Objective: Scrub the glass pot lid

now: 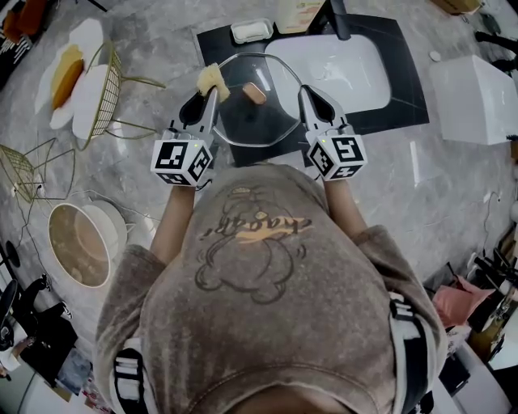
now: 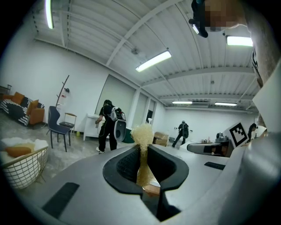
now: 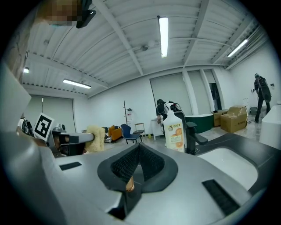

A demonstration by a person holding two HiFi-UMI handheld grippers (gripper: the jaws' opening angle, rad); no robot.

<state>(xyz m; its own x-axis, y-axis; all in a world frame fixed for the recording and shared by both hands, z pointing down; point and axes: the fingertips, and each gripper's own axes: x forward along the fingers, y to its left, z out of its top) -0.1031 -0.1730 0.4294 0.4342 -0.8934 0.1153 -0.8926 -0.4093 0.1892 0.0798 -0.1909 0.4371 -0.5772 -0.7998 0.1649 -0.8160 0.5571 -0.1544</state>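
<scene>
The glass pot lid [image 1: 267, 121], with a wooden knob [image 1: 254, 94], hangs tilted over the front of the dark sink surround [image 1: 405, 89]. In the head view my right gripper [image 1: 306, 95] meets the lid's right rim. Its jaws are shut, apparently on that rim. The right gripper view shows the right gripper [image 3: 137, 151] with its pads together and no glass visible. My left gripper [image 1: 212, 85] is shut on a yellow sponge [image 1: 213, 79] at the lid's upper left edge. In the left gripper view the sponge [image 2: 142, 134] sticks up from the left gripper [image 2: 142, 154].
Behind the lid are a white sink basin [image 1: 340, 69] and black faucet [image 1: 338, 20]. A soap bottle [image 3: 174, 129] and soap dish [image 1: 251, 31] stand at the back. A wire rack with plates [image 1: 109, 89] and a bowl [image 1: 77, 242] are on the left, a white box [image 1: 473, 97] right.
</scene>
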